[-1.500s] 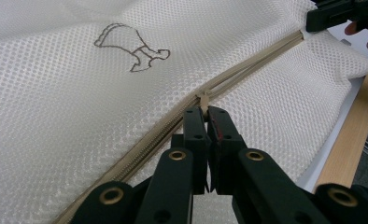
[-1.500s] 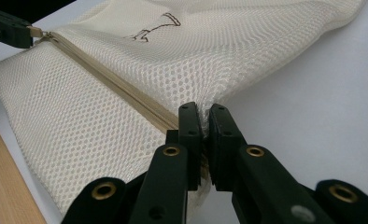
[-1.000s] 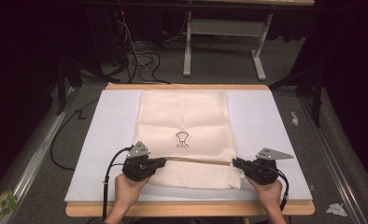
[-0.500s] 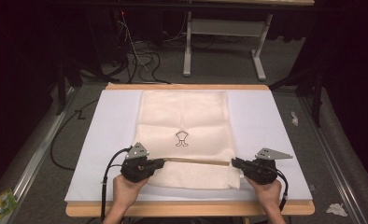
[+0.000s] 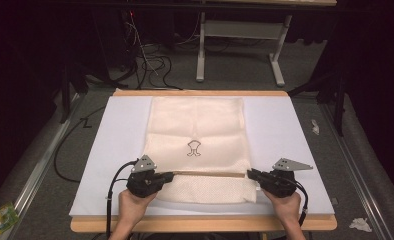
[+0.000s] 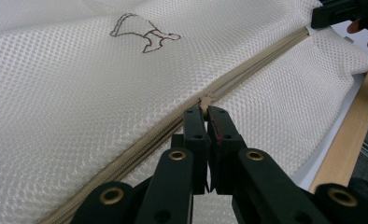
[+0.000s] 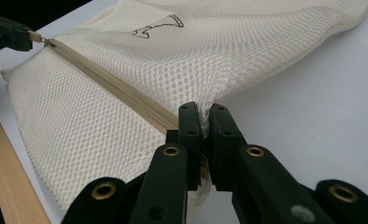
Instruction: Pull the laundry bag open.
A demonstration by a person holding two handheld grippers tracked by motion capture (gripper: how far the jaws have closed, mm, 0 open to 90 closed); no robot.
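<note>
The left gripper (image 6: pixel 205 113) pinches the zipper pull (image 6: pixel 204 99) — the right gripper (image 7: pixel 204 116) clamps the mesh laundry bag (image 5: pixel 197 125) edge. White table cover (image 5: pixel 285 130) lies bare at both sides.

Left gripper (image 5: pixel 166 176): black body, grey three-cornered plate on top, black cable looping off its outer side.
Right gripper (image 5: pixel 252 174): black body, grey three-cornered plate, black cable trailing past the wrist.
Jaws: flat black bars on black linkage arms with brass-ringed pivot holes; a red strip on the inner face of one left jaw.
Left hand (image 5: pixel 133 202): bare, no sleeve.
Right hand (image 5: pixel 284 206): bare, no sleeve.
</note>
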